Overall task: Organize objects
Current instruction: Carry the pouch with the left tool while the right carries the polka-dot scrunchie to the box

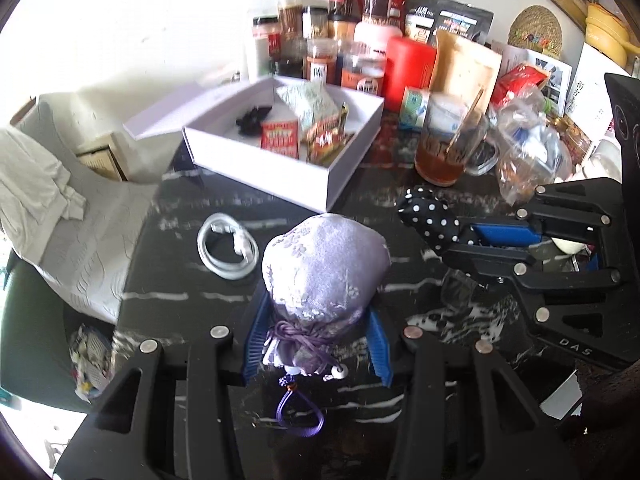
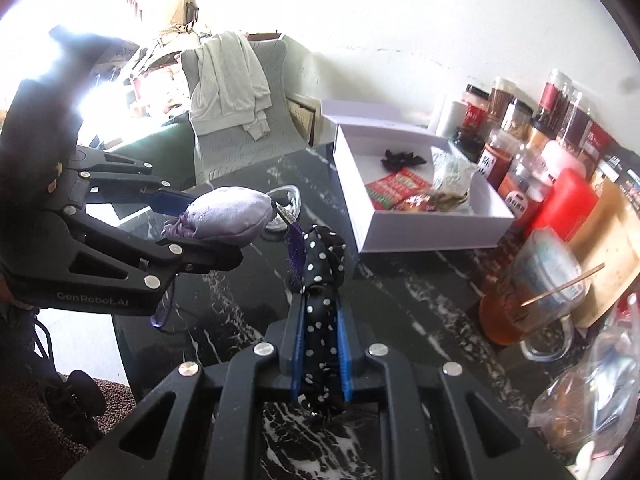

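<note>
Clearly, left claw [image 1: 316, 344] pinching pouch [image 1: 324, 268] and right claw [image 2: 320, 348] clamping dotted cloth [image 2: 322, 264] risk snagging tassels or colliding near the box [image 1: 352, 176].

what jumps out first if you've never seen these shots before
The lilac brocade drawstring pouch clamped in the left gripper fills the foreground, held above the black marble table. Just to its right, the right gripper pinches a black polka-dot cloth item. Behind them sits an open white box with snack packets inside, backed by a crowd of spice jars.

Harsh window glare upper left; fisheye edges bend, slightly soft.
</note>
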`<control>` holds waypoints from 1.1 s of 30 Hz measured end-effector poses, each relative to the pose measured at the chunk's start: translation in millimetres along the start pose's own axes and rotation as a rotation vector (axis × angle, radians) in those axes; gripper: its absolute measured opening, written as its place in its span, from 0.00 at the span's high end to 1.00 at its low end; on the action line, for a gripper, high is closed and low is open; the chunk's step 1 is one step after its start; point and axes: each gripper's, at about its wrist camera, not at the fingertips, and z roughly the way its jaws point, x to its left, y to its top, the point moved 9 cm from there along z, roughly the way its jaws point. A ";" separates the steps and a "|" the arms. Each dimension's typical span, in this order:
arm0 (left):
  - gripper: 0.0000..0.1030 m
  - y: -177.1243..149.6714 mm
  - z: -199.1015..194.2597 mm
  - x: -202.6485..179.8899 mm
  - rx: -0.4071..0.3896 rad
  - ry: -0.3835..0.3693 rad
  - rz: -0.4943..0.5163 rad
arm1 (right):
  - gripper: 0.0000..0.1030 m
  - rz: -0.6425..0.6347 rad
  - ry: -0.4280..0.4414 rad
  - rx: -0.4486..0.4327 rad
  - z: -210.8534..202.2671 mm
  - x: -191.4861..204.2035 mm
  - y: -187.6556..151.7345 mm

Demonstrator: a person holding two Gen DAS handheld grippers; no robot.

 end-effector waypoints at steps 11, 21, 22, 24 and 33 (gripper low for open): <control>0.59 57.1 -21.7 -8.1 -0.063 0.001 0.070 | 0.87 0.024 -0.023 -0.034 -15.0 -22.3 29.8; 0.59 97.7 -7.6 -8.2 -0.077 -0.015 0.092 | 0.87 0.049 -0.052 -0.045 -5.2 -48.9 48.7; 0.59 101.8 -4.4 -7.5 -0.076 -0.018 0.093 | 0.87 0.051 -0.051 -0.044 -3.1 -51.7 50.8; 0.59 106.7 3.3 -6.2 -0.073 -0.019 0.095 | 0.87 0.054 -0.050 -0.044 0.9 -56.5 55.6; 0.59 133.6 44.9 10.3 -0.048 -0.027 0.093 | 0.87 0.064 -0.065 -0.035 30.0 -84.5 78.0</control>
